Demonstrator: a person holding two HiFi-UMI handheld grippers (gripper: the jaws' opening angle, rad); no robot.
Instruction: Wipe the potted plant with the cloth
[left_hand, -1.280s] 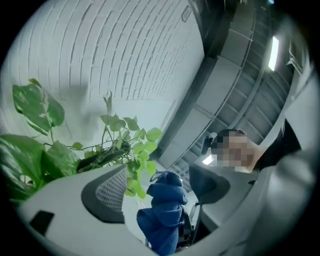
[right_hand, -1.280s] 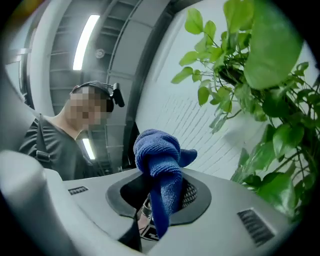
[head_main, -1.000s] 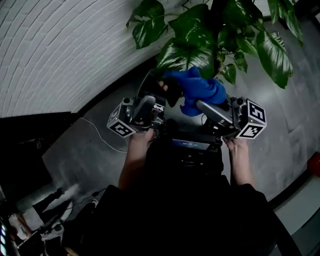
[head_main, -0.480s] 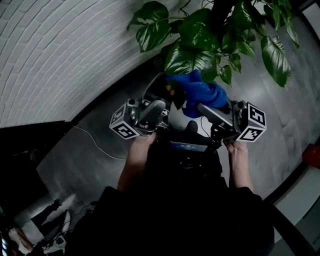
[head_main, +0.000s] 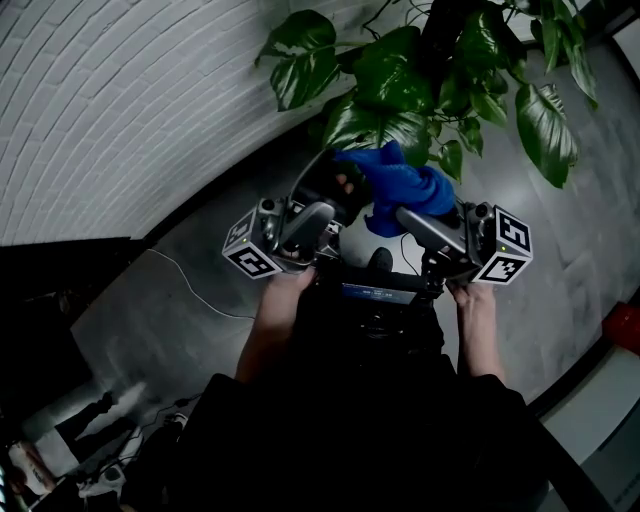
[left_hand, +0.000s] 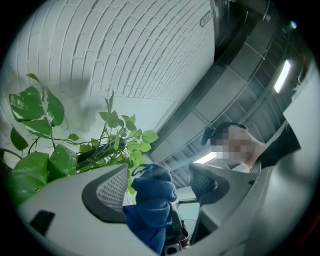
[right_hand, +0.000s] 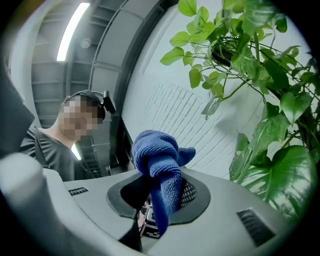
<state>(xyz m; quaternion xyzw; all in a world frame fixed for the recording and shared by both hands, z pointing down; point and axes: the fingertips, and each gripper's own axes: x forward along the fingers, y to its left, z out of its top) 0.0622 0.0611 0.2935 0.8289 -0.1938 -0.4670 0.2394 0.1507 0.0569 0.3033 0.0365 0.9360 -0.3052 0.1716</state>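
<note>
The potted plant (head_main: 400, 80) spreads broad green leaves over the top of the head view, just above both grippers. Its leaves (left_hand: 50, 162) also show at the left of the left gripper view, and its leaves (right_hand: 260, 100) fill the right of the right gripper view. My right gripper (head_main: 405, 212) is shut on a bunched blue cloth (head_main: 398, 183), which stands up out of its jaws just under the lowest leaves. The same cloth (right_hand: 161, 167) hangs from the right gripper (right_hand: 160, 192). My left gripper (head_main: 328, 190) is open beside it. The cloth (left_hand: 150, 200) sits in the left gripper's (left_hand: 157, 187) gap, with the pads clear of it.
A white brick wall (head_main: 120, 110) curves along the left. The floor (head_main: 180, 300) is grey concrete with a thin white cable (head_main: 190, 285) lying on it. A red object (head_main: 625, 325) lies at the right edge. A dark device (head_main: 380, 292) hangs at the person's chest.
Both grippers and the cloth stand a little closer under the leaves than a second ago. The grip on the cloth is the same.
</note>
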